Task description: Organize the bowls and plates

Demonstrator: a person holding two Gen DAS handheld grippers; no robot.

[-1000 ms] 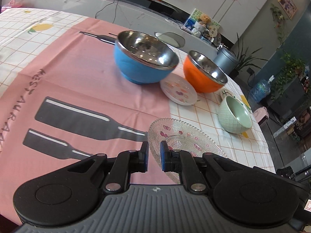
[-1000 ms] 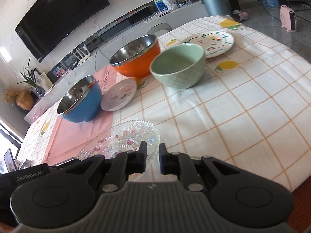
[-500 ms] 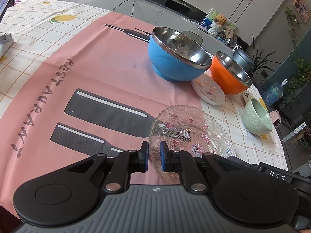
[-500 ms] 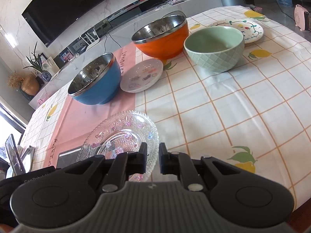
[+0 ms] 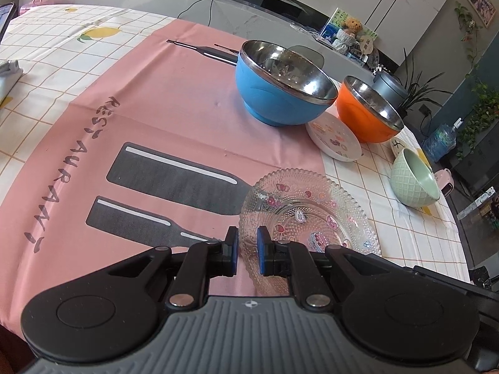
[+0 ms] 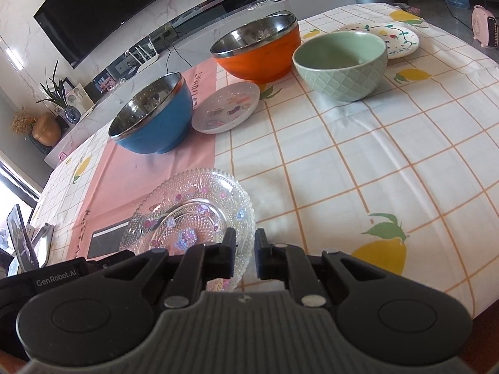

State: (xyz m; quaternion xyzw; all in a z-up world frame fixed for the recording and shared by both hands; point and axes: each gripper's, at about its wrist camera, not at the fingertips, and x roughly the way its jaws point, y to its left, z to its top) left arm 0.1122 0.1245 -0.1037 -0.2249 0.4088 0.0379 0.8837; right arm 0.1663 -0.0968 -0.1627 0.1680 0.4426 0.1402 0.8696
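Both tools low at frame bottom, flanking glass plate (image 5: pixel 307 215). Left tool (image 5: pixel 247 251) narrow-gapped, empty; right tool (image 6: pixel 242 254) likewise, empty. Likely lining up rim grasp, plate first.

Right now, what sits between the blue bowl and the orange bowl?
A small white plate, lying just in front of the gap between the blue bowl and orange bowl; the right wrist view shows it.

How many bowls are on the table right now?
3: blue bowl on the pink cloth, orange bowl behind the small plate, green bowl furthest right. None look hidden.
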